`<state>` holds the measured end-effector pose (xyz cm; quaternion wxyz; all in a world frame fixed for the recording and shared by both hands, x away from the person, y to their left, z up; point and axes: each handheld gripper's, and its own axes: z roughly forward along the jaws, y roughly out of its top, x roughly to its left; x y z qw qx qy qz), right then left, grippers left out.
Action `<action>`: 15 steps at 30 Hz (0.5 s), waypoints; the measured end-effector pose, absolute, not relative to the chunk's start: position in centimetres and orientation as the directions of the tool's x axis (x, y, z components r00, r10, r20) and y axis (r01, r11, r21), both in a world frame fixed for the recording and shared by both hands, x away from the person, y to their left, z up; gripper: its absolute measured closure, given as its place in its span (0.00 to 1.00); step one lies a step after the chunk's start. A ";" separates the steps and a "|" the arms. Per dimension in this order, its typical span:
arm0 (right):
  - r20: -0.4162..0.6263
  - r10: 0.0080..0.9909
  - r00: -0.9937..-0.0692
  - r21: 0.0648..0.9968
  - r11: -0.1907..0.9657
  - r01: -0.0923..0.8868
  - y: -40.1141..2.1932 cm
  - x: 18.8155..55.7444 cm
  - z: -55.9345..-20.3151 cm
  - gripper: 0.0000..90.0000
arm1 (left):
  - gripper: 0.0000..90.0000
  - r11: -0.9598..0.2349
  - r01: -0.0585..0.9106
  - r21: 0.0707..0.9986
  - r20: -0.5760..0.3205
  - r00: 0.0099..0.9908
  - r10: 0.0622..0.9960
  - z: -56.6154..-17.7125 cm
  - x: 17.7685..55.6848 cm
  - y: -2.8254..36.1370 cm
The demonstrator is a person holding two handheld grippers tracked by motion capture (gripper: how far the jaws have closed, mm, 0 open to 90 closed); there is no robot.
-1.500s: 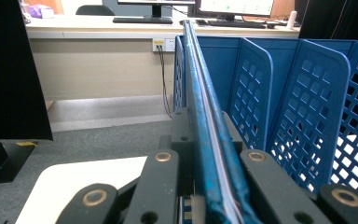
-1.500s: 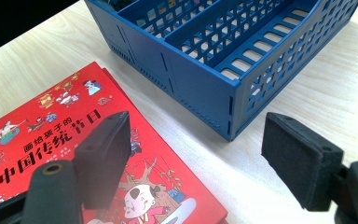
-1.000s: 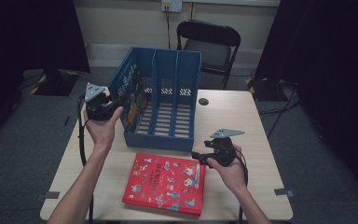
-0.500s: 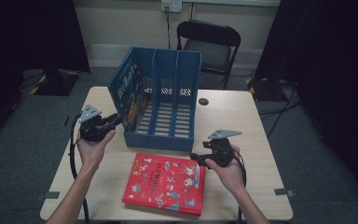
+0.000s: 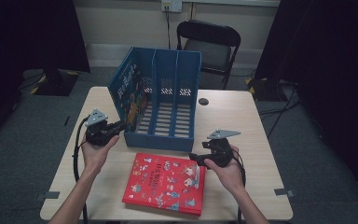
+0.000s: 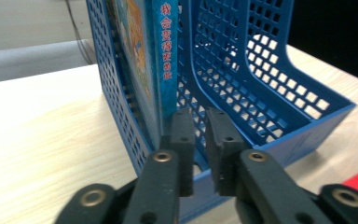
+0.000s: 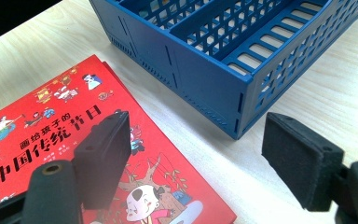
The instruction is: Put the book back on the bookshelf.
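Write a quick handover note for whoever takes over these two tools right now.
Left tool: shut, holding nothing, its jaws have just closed, by the blue file rack's left front corner.
Right tool: open, hovering over the red picture book's right edge.
Done: the blue book stands in the rack's left slot.
Left: grip the red book and slot it into a free compartment.

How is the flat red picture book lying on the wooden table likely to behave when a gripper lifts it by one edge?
The red picture book looks like a stiff hardcover, so it should probably stay flat. Its glossy cover may slip between pads. Lying flush on the table, its edge is likely hard to get under.
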<state>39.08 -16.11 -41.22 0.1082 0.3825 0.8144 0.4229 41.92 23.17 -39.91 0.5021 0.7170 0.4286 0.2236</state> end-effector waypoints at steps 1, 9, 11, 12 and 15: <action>0.147 0.714 -0.684 0.772 0.350 0.531 -16.1 39.1 -41.2 0.27 | 0.92 -0.125 0.394 0.911 -0.118 0.538 0.835 -39.9 42.0 23.1; 0.149 0.718 -0.680 0.775 0.342 0.532 -16.4 39.1 -41.1 0.27 | 0.89 -0.126 0.373 0.919 -0.096 0.524 0.846 -39.3 41.4 22.9; 0.152 0.721 -0.676 0.774 0.339 0.535 -16.5 39.1 -41.2 0.27 | 0.88 -0.108 0.371 0.922 -0.108 0.516 0.850 -39.1 41.1 23.5; 0.151 0.722 -0.675 0.773 0.340 0.536 -16.6 39.2 -41.2 0.27 | 0.87 -0.111 0.371 0.922 -0.097 0.499 0.861 -39.1 41.1 23.8; 0.152 0.722 -0.674 0.770 0.341 0.539 -16.5 39.2 -41.3 0.27 | 0.86 -0.082 0.385 0.919 -0.127 0.486 0.865 -39.4 41.4 24.4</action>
